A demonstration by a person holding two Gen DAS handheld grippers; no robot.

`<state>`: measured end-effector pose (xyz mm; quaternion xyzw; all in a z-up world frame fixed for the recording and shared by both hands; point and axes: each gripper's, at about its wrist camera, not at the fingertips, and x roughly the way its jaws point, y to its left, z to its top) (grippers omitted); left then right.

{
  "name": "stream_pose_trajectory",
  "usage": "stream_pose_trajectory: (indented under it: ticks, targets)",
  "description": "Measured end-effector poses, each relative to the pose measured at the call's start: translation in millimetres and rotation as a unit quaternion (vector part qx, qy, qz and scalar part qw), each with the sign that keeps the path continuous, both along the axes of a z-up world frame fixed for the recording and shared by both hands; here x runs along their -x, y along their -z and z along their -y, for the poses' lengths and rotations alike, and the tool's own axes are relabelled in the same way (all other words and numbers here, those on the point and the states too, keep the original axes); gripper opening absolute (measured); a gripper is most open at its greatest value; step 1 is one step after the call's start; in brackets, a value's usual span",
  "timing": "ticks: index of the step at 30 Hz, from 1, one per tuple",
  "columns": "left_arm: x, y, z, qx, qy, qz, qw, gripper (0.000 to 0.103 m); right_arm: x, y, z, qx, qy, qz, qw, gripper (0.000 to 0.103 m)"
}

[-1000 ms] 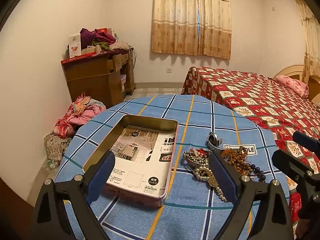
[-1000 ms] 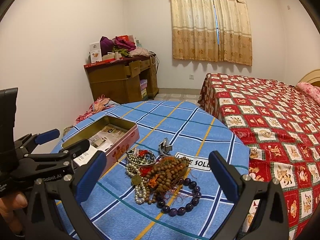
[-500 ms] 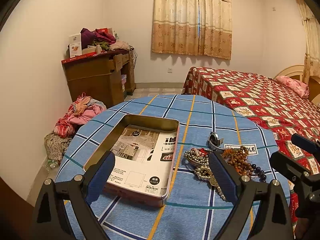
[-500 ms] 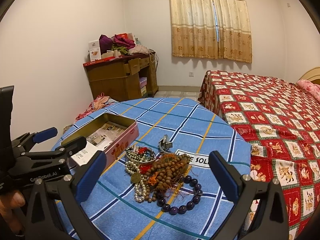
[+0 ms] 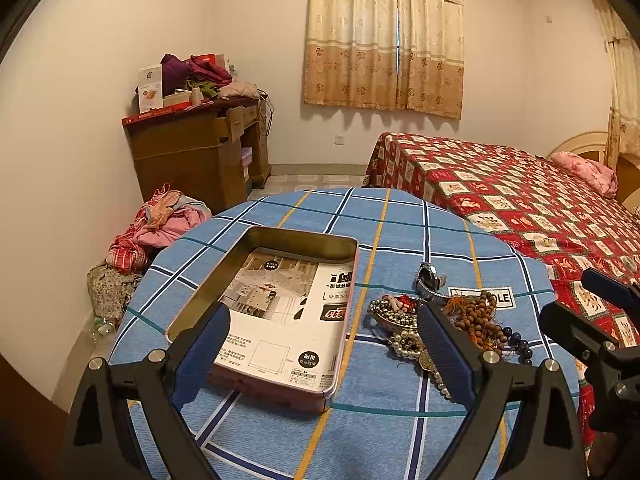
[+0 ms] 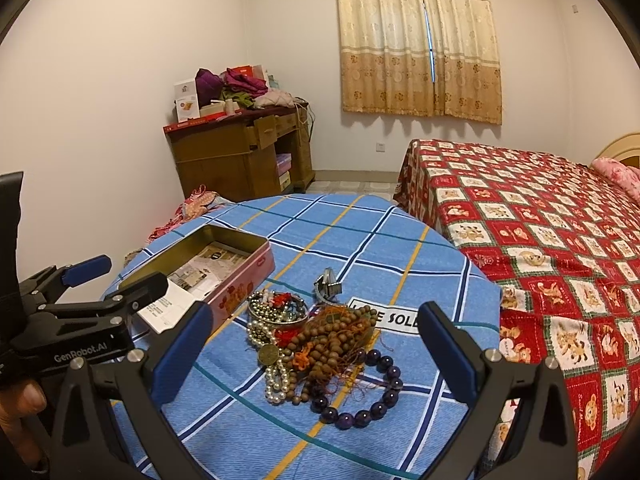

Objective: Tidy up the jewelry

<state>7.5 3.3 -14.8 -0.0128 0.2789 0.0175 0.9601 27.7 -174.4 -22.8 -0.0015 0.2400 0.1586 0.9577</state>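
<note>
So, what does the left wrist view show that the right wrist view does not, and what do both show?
Only the left wrist view shows the whole printed sheet lying flat in the open tin, and the right gripper at the right edge.

Only the right wrist view shows the full ring of the purple bead bracelet nearest the camera, and the left gripper with a thumb behind it.

Both show the jewelry pile, the watch, the blue checked tablecloth and the bed.
</note>
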Motion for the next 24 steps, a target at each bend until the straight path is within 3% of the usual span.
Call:
stream_pose_trajectory:
  ticks: [11,17,21,24]
  targets:
    - [-3,4,1,0.0,0.002,-0.005,1.0,0.094,-5,8,7,-0.002,0.006,-0.008,1.0,0.103]
    - [-15,21,10,-0.01,0.014,-0.02,0.9997,0.094,-16,21,13,0.014,0.017,-0.014,1.0,0.102]
    - [-25,34,17,-0.013,0.031,-0.032,0.9989,0.094,-32,40,20,0.014,0.014,-0.055,0.998,0.077]
    - [-30,36,19,-0.014,0.036,-0.035,0.9986,0.094,-42,51,22,0.003,0.003,-0.084,0.996,0.07]
